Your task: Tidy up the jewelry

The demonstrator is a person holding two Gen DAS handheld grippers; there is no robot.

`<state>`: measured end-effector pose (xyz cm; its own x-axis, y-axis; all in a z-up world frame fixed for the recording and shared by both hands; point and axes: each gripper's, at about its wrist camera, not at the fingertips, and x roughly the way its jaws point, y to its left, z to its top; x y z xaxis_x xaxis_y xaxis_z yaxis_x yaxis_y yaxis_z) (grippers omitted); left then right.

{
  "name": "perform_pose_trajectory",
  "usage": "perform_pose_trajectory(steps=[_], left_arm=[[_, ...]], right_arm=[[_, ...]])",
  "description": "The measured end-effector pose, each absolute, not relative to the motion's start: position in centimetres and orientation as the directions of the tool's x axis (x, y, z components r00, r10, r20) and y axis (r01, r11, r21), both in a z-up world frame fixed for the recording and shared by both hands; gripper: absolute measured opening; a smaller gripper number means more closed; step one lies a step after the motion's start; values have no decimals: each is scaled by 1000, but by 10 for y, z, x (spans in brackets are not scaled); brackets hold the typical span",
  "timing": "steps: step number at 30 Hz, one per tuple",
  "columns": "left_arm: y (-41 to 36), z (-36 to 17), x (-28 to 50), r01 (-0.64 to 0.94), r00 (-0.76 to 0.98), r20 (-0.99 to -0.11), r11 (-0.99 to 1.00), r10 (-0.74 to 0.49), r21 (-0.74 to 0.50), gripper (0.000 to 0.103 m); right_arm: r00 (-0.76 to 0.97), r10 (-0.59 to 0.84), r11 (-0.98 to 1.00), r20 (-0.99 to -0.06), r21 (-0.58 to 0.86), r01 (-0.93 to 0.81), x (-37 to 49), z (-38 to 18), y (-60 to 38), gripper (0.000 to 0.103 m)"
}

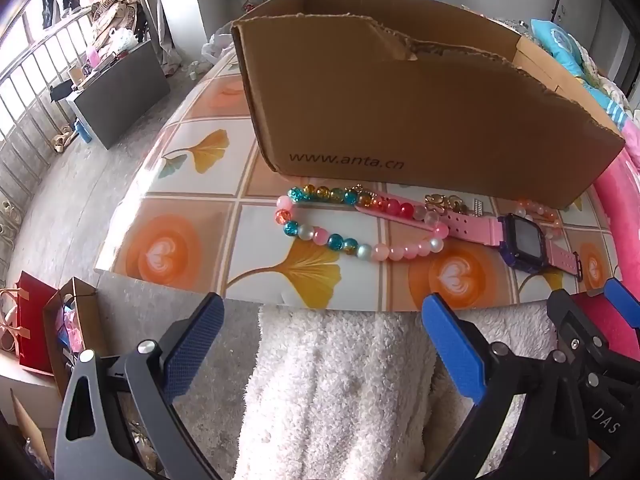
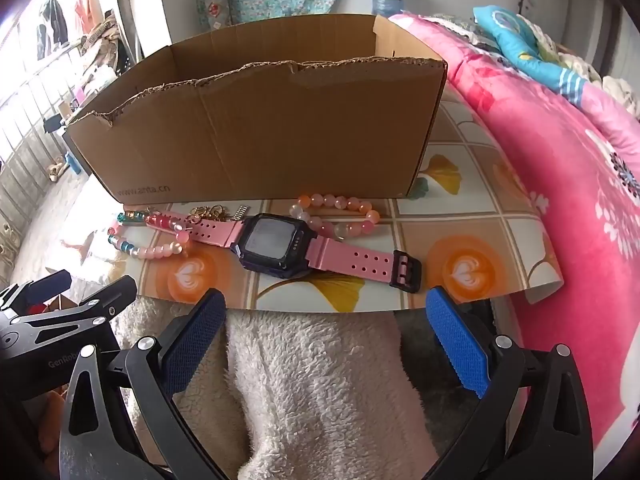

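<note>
Hovering wide open and empty off the table's near edge, the left gripper [image 1: 320, 344] faces a multicoloured glass-bead bracelet [image 1: 352, 224], while the right gripper [image 2: 326, 340] faces a pink-strapped square watch [image 2: 276, 246] lying lengthwise along that edge, before a torn brown cardboard box [image 2: 256, 132].

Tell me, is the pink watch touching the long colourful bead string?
Touching. In the left wrist view the bead string crosses over the strap of the pink watch and rests on it, with no gap at the crossing.
</note>
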<state>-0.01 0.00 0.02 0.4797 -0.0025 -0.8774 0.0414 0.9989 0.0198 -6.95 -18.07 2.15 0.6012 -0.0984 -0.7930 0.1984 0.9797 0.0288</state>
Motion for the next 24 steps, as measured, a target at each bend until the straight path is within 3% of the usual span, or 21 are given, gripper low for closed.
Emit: perform_pose_trajectory(steps=[24], left_arm=[[-2,0,-2,42,478,-879,999,5,28,97]], right_arm=[[601,-93,980,-794,34,196,-72,18,-185,96]])
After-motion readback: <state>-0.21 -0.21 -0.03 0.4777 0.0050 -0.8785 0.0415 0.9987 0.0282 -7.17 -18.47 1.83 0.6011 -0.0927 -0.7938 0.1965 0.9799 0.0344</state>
